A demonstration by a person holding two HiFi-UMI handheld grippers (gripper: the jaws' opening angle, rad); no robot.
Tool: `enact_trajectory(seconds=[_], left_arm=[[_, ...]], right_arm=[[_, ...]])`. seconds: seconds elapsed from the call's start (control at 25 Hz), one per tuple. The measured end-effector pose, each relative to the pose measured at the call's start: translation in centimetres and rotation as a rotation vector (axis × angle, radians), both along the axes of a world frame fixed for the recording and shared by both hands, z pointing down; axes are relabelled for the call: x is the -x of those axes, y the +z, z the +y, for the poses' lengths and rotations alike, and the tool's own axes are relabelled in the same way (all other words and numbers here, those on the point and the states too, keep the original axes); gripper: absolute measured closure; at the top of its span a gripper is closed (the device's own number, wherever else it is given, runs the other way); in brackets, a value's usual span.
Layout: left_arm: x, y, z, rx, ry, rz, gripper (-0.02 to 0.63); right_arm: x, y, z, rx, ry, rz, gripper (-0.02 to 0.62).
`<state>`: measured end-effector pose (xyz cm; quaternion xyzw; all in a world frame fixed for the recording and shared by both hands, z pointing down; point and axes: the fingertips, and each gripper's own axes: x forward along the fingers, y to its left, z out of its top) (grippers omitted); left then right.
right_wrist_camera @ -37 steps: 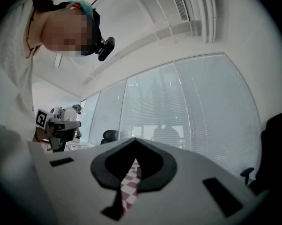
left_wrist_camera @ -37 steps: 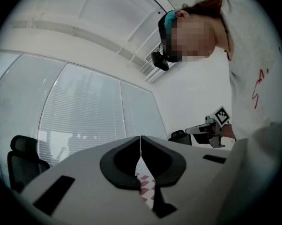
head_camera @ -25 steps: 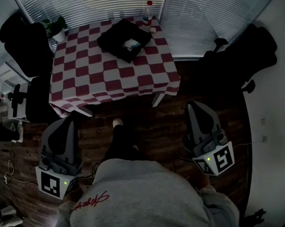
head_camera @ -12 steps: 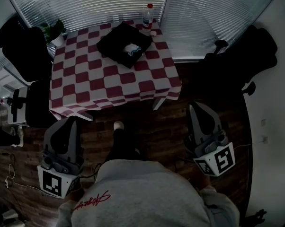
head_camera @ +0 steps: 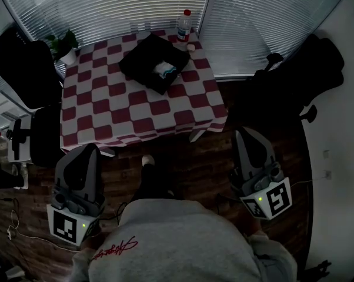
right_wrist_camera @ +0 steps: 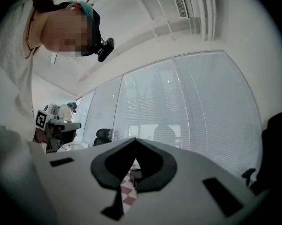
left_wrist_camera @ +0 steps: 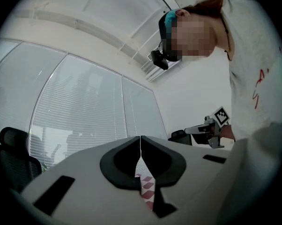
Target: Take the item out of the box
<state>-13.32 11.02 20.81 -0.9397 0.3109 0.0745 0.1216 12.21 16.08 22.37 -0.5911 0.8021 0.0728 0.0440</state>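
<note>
2 closed grippers [head_camera: 89, 150] [head_camera: 246, 134], seemingly short of table edge [head_camera: 147, 135]

An office: blinds [head_camera: 106, 7] over a far window wall, black swivel chairs [head_camera: 21, 51] left and right, checkered tabletop [head_camera: 136, 107].
</note>
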Motion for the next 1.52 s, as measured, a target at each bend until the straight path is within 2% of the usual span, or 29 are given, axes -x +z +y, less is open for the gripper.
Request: enact_trajectory(seconds=[1.52], left_arm=[[-2.5, -0.2, -18.9, 0.021, 0.061, 0.004, 0.589]], right_arm=[[-2.0, -0.6, -17.2, 0.011, 0.055, -0.001, 0.584]])
